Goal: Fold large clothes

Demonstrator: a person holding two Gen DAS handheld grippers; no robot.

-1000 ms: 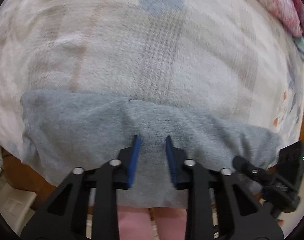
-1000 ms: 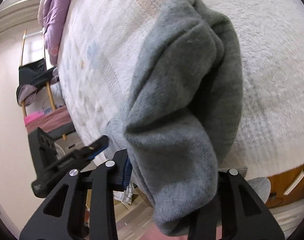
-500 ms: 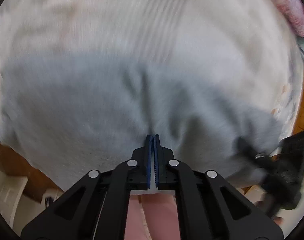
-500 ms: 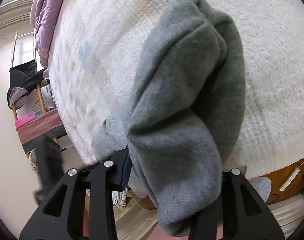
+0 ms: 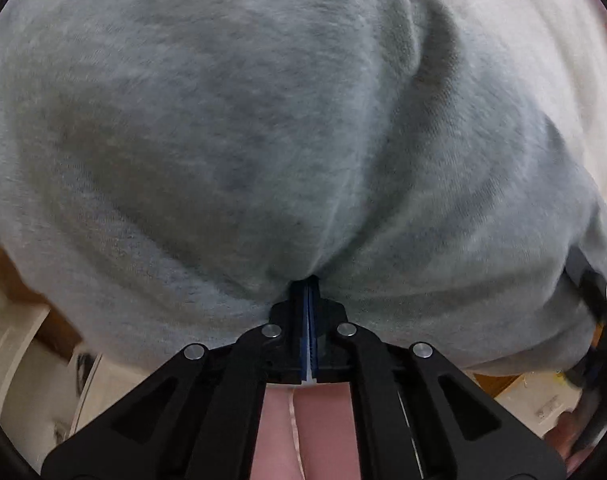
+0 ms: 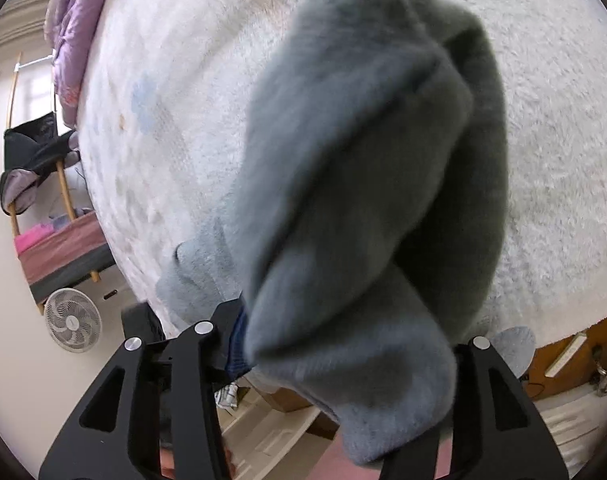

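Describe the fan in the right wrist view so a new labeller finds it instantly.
Start at the big white fuzzy blanket covering the bed and go to its lower-left edge, then down to the pale floor. The fan stands there, below the low bench with the pink cushion. It is the only round white thing, with a grille and swirled blades.

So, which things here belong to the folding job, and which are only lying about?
Job: grey garment; left hand-held gripper, shut on the garment; right hand-held gripper, garment between its jaws, just opening; bed.
Lying about: fan; purple quilt; chair.
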